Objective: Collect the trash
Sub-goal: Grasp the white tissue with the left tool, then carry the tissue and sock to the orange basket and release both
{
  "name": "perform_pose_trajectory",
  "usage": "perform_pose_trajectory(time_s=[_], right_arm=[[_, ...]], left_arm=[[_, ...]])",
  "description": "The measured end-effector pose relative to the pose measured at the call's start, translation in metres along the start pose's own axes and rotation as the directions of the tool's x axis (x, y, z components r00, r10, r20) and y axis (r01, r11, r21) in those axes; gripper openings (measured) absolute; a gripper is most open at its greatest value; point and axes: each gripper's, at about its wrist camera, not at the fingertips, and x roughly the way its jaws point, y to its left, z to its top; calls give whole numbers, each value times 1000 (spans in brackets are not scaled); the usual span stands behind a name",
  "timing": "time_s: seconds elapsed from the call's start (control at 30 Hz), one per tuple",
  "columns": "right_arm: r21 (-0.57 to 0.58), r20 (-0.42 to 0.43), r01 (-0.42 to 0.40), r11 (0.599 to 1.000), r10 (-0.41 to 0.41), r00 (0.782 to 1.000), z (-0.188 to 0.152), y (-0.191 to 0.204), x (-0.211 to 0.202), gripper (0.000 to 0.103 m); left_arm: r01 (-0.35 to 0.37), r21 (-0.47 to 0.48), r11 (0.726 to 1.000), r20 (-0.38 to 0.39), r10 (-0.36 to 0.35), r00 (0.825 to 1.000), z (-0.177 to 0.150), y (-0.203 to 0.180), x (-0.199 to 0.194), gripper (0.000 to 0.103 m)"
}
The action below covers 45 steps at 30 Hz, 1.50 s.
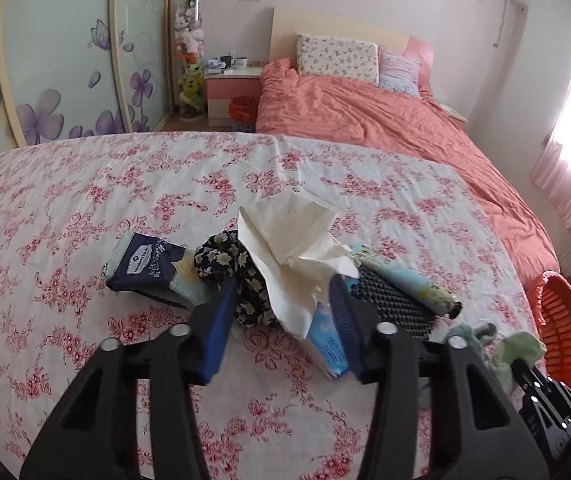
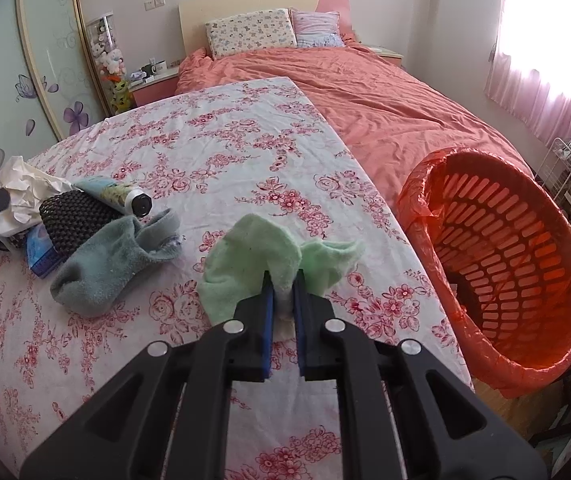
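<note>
Bedroom table under a floral cloth. My right gripper, nearly closed, pinches the green sock; the bin waits to its right for the drop. My left gripper, jaws wide, straddles the crumpled tissue, ready to clamp.

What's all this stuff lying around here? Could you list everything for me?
Crumpled tissue: one, white, middle of pile on floral table.
Tissue packs: two, blue, in pile.
Scrunchie: one, black floral, under tissue.
Tube: one, pale blue, behind black mat.
Black mat: one, in pile.
Socks: one grey-blue; one green, clamped.
Basket: one, orange, tilted beside table.
Bed: one, coral cover.
Left claw: open, at tissue.
Right claw: shut on green sock.
</note>
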Motion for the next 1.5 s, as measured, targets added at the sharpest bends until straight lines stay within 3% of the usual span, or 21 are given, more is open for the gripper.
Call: perform_pose_trajectory(time_s=[0.07,0.17,0.57,1.0,1.27,1.5], right_arm=[[1,1,-4,1000,4,1000,0,0,0,10],[-14,7,-2,1000,2,1000,0,1,-2,10],[8,49,-63,998,62,997,3,-8,-31,10],[22,125,-131,991,127,984,15,-19,-87,9],[23,178,-135,991,129,976,16,-35,-121,9],[77,223,-111,991,92,971,15,-75,-146,9]], left_arm=[[25,-4,1000,-9,-25,1000,-1,2,3,7],[69,-9,998,1,-69,998,-2,6,-2,3],[92,50,994,115,-97,989,9,-4,-50,1],[118,77,990,164,-129,978,13,-15,-91,1],[168,122,978,156,-186,970,1,-43,-105,1],[255,168,952,118,-277,954,-15,-87,-107,1]])
